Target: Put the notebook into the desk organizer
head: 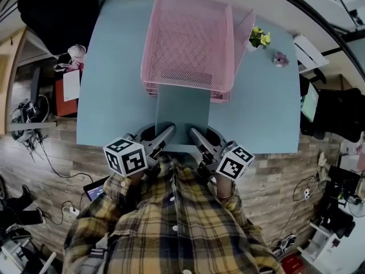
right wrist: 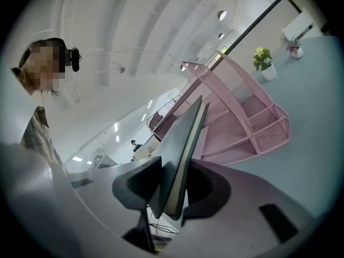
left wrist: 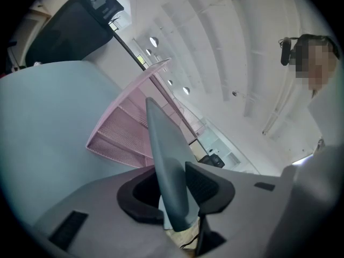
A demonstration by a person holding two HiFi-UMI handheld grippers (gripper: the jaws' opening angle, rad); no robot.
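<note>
A grey-blue notebook [head: 183, 114] is held flat above the light blue desk [head: 114, 84], its far edge at the mouth of the pink mesh desk organizer [head: 191, 41]. My left gripper [head: 167, 137] is shut on the notebook's near left corner and my right gripper [head: 195, 136] on its near right corner. In the left gripper view the notebook [left wrist: 164, 160] runs edge-on between the pads toward the organizer [left wrist: 129, 128]. The right gripper view shows the notebook [right wrist: 185, 149] pinched the same way, with the organizer's tiers [right wrist: 242, 122] beyond it.
A small potted yellow plant [head: 259, 37] and a little pink flower pot [head: 280, 59] stand on the desk right of the organizer. A black chair [head: 57, 10] is at the far left corner. Cables and boxes lie on the wooden floor around the desk.
</note>
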